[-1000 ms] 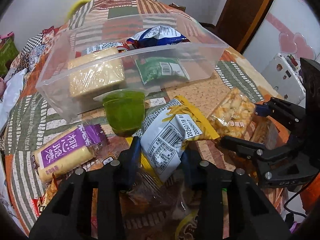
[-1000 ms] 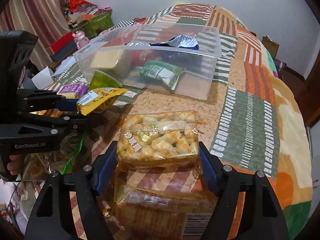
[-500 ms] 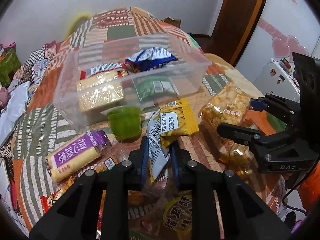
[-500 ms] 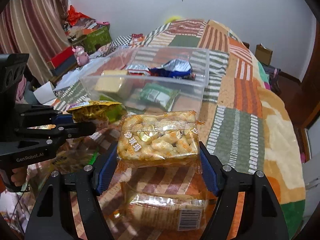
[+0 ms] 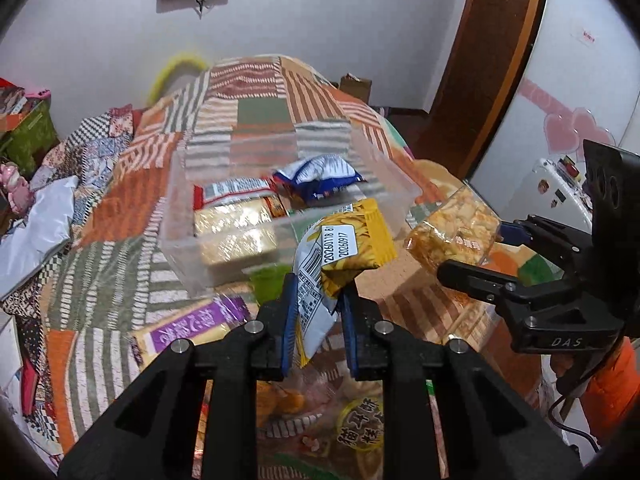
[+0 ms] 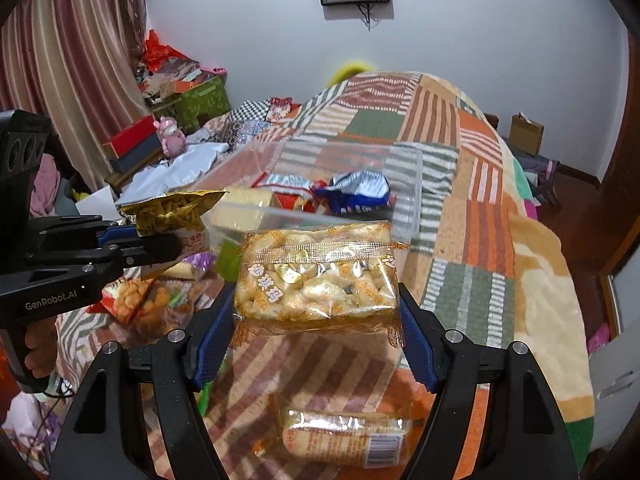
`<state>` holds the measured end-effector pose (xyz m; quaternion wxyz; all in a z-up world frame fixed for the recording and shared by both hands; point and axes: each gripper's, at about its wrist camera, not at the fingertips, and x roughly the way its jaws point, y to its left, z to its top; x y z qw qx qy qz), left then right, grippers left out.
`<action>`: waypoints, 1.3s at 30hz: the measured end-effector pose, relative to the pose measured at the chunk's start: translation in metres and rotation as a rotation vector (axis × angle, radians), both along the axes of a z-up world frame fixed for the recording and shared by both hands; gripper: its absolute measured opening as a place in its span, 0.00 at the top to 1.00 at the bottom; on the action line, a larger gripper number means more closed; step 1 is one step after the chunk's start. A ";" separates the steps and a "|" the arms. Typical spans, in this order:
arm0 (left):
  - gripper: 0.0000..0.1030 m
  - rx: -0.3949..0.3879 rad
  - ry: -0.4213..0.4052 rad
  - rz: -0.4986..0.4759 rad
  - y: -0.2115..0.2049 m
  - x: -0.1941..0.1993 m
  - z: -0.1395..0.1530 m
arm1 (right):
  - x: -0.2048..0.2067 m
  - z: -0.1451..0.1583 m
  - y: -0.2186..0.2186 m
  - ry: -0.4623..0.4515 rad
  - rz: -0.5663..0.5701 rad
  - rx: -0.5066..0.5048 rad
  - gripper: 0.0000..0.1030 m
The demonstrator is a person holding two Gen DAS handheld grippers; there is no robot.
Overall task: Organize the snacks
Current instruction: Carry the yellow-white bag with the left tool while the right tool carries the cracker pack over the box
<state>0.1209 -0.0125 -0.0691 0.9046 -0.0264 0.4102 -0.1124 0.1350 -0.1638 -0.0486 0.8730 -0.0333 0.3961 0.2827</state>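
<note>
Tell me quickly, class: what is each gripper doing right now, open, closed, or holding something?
Left gripper: closed on the yellow snack packet.
Right gripper: closed on the clear pack of puffed rice squares.

Even, soft indoor light, perhaps from overhead, with only faint shadows. Fisheye lenses curve the room and blacken every corner. Motion blur smears the clear plastic bin (image 5: pixel 280 216) in the left view. Glare glints off the clear snack wrapper (image 6: pixel 316 276).
</note>
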 end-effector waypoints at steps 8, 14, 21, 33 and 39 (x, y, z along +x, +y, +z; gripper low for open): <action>0.81 -0.020 -0.049 0.048 0.020 0.011 0.017 | 0.012 0.017 0.008 -0.046 -0.005 0.033 0.31; 0.81 -0.023 -0.065 0.089 0.034 0.026 0.021 | 0.027 0.020 0.019 -0.058 -0.011 0.048 0.31; 0.81 -0.001 -0.066 0.131 0.047 0.052 0.014 | 0.049 0.013 0.035 -0.034 -0.015 0.044 0.31; 0.81 0.007 -0.017 0.187 0.068 0.101 -0.015 | 0.084 -0.008 0.060 0.014 -0.006 -0.016 0.31; 0.81 0.018 0.005 0.188 0.069 0.118 -0.030 | 0.098 -0.025 0.066 0.058 -0.003 -0.032 0.31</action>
